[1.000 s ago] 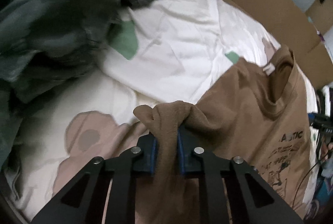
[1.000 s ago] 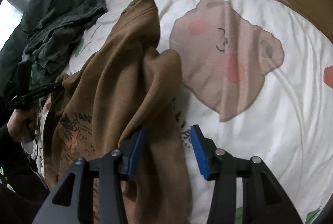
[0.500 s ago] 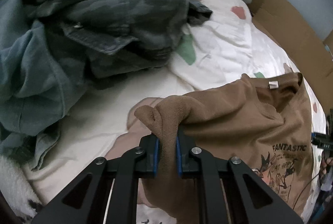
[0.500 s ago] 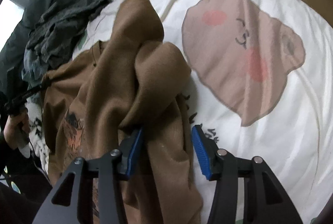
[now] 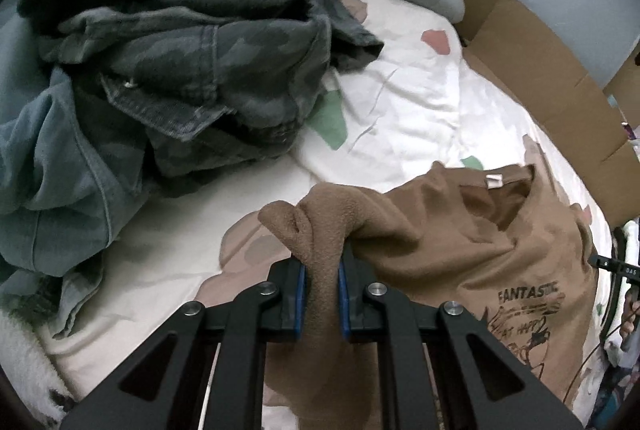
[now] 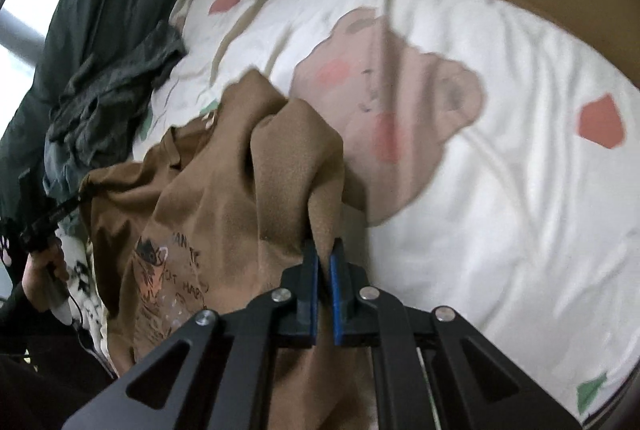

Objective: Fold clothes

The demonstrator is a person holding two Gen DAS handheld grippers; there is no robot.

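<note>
Brown shirt's [image 5: 480, 250] lower hem beyond both views' bottom edges

Both wrist cameras are looking forward along their jaws, close above the white printed bedsheet [image 5: 420, 102], sharing the brown printed cotton T-shirt [image 6: 224, 214]: at 3 o'clock left, 9 o'clock right.

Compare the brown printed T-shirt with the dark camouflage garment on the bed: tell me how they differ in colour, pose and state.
The brown printed T-shirt is plain brown with black print; the dark camouflage garment is patterned grey-green. The T-shirt is partly spread out, neck label showing; the camouflage garment lies crumpled in a heap. The T-shirt is pinched by the left gripper and right gripper; nothing holds the camouflage garment. Both rest on the white cartoon-print bedsheet.
</note>
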